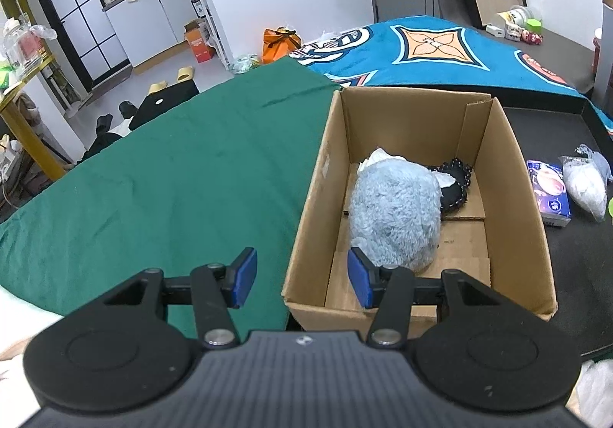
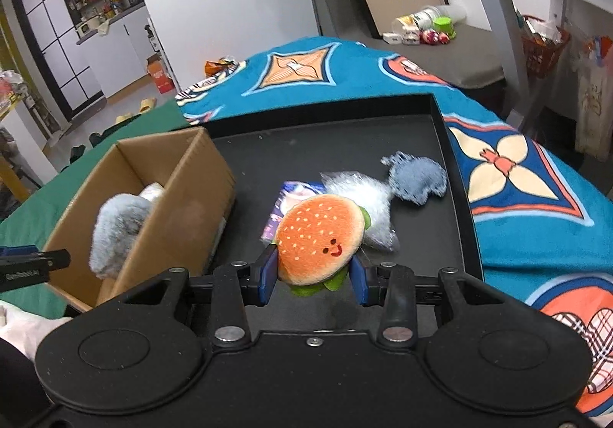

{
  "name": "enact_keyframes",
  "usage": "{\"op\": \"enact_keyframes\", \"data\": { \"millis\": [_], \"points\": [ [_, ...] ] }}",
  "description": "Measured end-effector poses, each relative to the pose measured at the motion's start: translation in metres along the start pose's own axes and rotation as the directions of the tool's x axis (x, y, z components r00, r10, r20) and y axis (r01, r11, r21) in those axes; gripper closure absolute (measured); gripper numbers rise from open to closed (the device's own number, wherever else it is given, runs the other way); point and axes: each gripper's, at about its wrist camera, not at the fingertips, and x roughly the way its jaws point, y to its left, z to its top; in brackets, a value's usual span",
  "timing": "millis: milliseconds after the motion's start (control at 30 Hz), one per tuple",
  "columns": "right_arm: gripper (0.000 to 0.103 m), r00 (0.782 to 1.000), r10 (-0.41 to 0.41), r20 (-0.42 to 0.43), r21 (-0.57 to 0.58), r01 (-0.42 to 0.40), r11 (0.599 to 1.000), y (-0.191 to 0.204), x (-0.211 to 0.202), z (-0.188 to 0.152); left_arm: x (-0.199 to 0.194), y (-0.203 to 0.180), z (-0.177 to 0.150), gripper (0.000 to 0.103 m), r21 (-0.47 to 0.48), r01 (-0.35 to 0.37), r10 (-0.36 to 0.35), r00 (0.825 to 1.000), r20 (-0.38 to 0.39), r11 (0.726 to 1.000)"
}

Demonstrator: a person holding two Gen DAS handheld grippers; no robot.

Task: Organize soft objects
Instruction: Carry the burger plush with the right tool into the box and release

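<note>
A cardboard box [image 1: 509, 198] stands on the bed and holds a fluffy light-blue plush [image 1: 394, 213], a black dotted soft item [image 1: 456, 183] and something white. My left gripper [image 1: 302, 278] is open and empty over the box's near left corner. My right gripper [image 2: 314, 275] is shut on an orange hamburger plush [image 2: 320, 236] with a smiling face, held above the black tray [image 2: 459, 198], right of the box [image 2: 184, 206]. On the tray lie a blue-grey fabric piece [image 2: 417, 179], a clear stuffed bag [image 2: 367, 202] and a purple packet [image 2: 283, 206].
A green cloth [image 1: 172, 175] covers the bed left of the box. A blue patterned blanket [image 2: 517, 167] lies behind and right of the tray. Bottles and small items [image 2: 425, 30] sit on a far bench. A table leg [image 2: 505, 30] stands at the right.
</note>
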Motion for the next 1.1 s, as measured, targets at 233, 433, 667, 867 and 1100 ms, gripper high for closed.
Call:
{"op": "enact_keyframes", "data": {
  "millis": [233, 433, 667, 867, 1100],
  "points": [
    [0.064, 1.0, 0.014, 0.026, -0.03, -0.014, 0.999, 0.015, -0.009, 0.01, -0.003, 0.004, -0.001, 0.052, -0.022, 0.016, -0.015, 1.0, 0.018, 1.0],
    [0.064, 0.999, 0.028, 0.038, -0.059, -0.026, 0.998, 0.03, -0.011, 0.017, -0.004, 0.01, -0.001, 0.052, -0.049, 0.033, -0.032, 0.999, 0.018, 0.998],
    [0.064, 0.999, 0.036, 0.04, -0.087, -0.032, 0.996, 0.047, -0.011, 0.019, -0.003, 0.011, -0.001, 0.053, -0.049, 0.043, -0.042, 0.999, 0.018, 0.998],
    [0.064, 0.998, 0.053, 0.04, -0.114, -0.048, 0.992, 0.065, -0.011, 0.021, -0.001, 0.015, -0.002, 0.053, -0.068, 0.056, -0.055, 0.998, 0.014, 0.996],
    [0.064, 0.995, 0.082, 0.054, -0.146, -0.073, 0.987, 0.09, -0.01, 0.024, 0.002, 0.021, -0.004, 0.056, -0.087, 0.085, -0.085, 0.996, 0.011, 0.993]
  ]
}}
